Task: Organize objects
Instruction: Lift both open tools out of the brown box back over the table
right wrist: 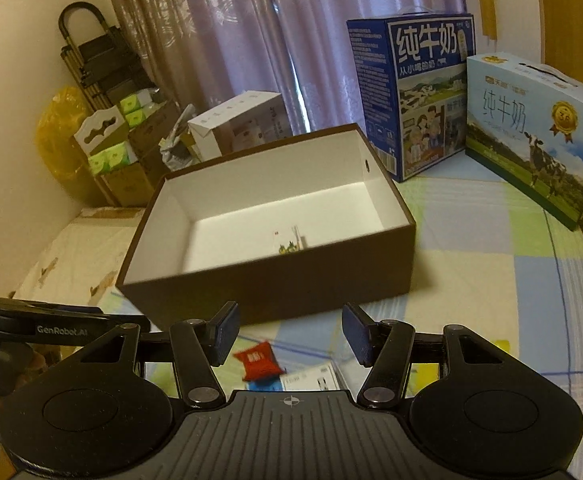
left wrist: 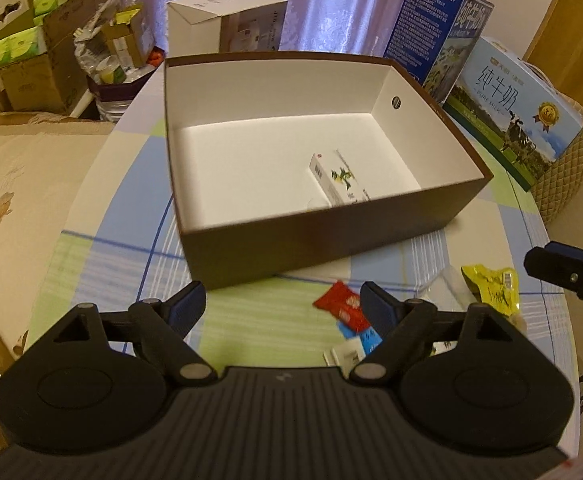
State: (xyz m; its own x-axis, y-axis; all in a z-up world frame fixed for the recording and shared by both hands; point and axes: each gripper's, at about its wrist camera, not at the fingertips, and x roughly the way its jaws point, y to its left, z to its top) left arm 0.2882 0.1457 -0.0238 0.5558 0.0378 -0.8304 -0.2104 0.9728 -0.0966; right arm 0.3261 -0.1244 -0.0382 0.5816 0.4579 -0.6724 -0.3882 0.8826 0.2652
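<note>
A brown box (left wrist: 315, 236) with a white inside stands open on the table; it also shows in the right wrist view (right wrist: 291, 284). A small white carton (left wrist: 337, 178) lies inside it (right wrist: 289, 242). In front of the box lie a red packet (left wrist: 341, 306), a blue-and-white packet (left wrist: 361, 338), a small white box (left wrist: 343, 356) and a yellow packet (left wrist: 493, 286). My left gripper (left wrist: 281, 308) is open and empty above the table, left of the red packet. My right gripper (right wrist: 289, 334) is open and empty above the red packet (right wrist: 259, 364) and white box (right wrist: 311, 378).
Two milk cartons (right wrist: 415, 92) (right wrist: 539, 128) stand at the table's back right. A white box (left wrist: 227, 20) stands behind the brown box. Stacked cardboard and tissue packs (left wrist: 23, 52) are at the far left. The tablecloth (left wrist: 103, 264) is checked blue and green.
</note>
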